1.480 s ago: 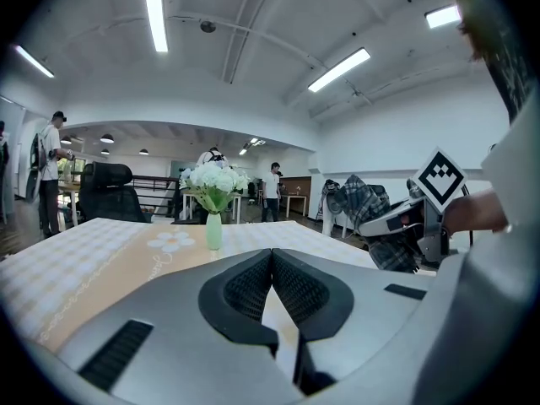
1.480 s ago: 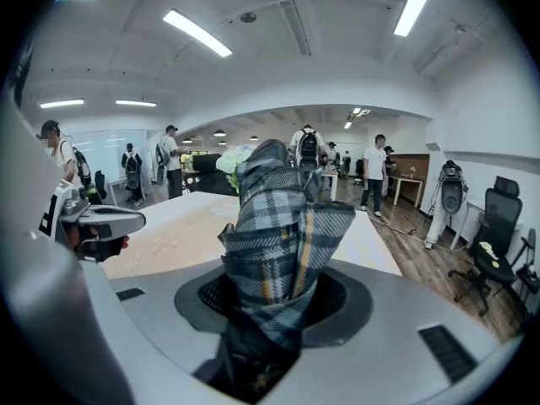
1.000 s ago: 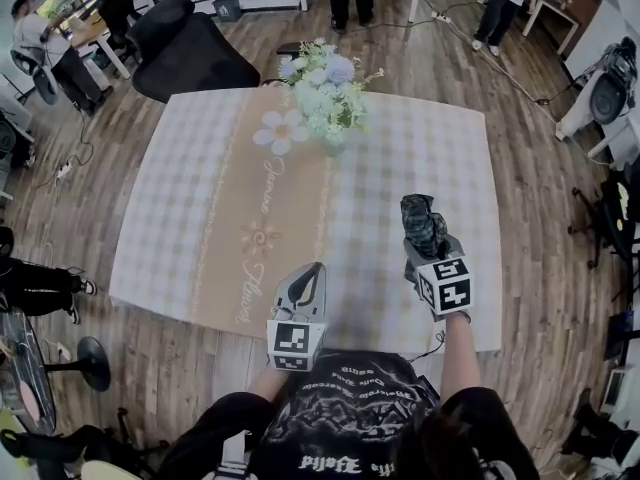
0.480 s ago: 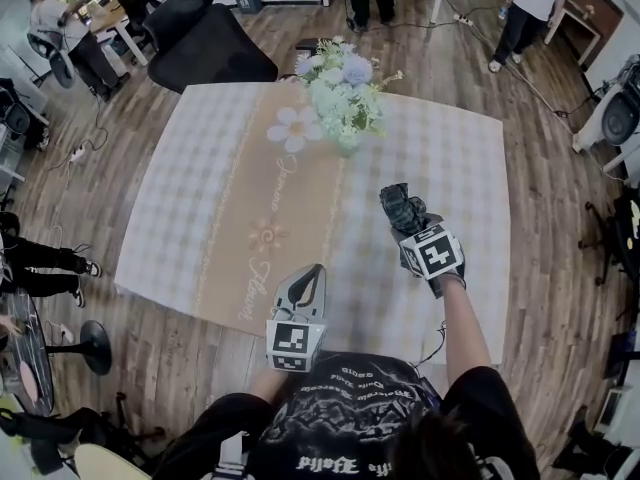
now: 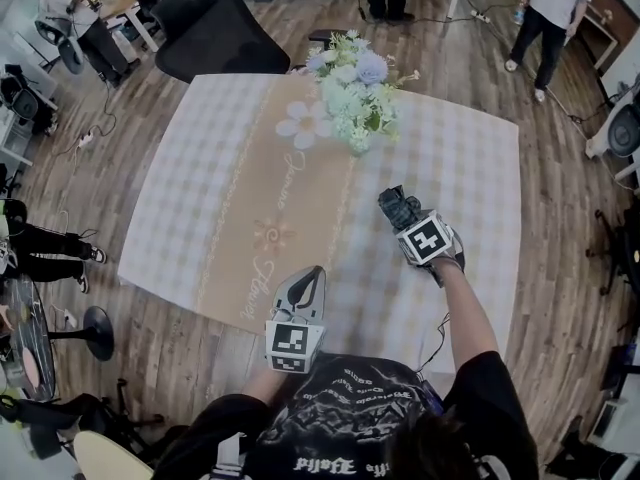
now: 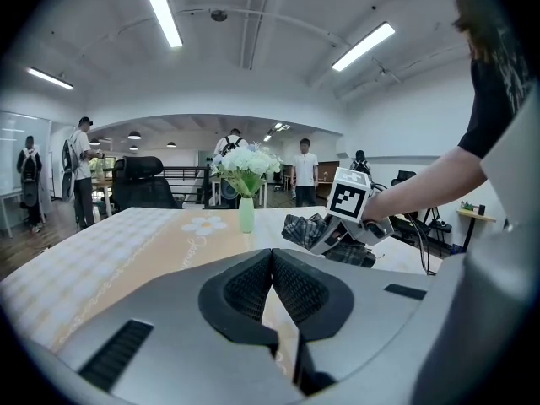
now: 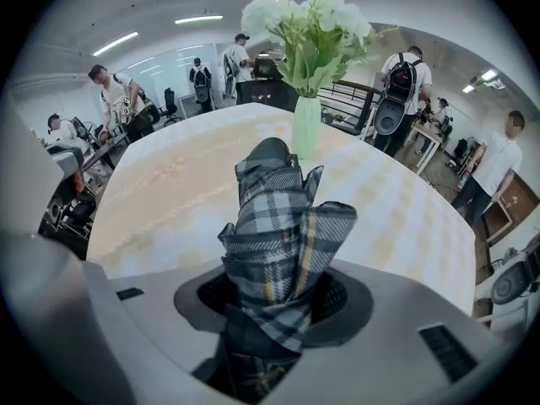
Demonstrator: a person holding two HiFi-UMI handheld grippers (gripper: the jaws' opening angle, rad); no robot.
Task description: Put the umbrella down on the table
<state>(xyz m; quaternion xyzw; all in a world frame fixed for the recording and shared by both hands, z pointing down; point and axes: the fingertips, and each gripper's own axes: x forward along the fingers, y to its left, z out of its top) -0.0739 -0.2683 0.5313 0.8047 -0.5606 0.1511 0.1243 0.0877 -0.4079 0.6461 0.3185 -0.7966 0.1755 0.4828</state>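
Office — swivel chair (image 5: 215, 38) (strip lights (image 6: 160, 8))

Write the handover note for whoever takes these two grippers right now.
Left gripper: shut, empty, at the table's near edge.
Right gripper: shut on the folded plaid umbrella, pointing steeply down over the table, on the near side of the flower vase.
Done: the umbrella is over the table.
Left: lower it onto the cloth, open the jaws, withdraw.

Right hand-held gripper (image 5: 408, 218) apparently holds umbrella (image 5: 396, 204) over table (image 5: 200, 198).
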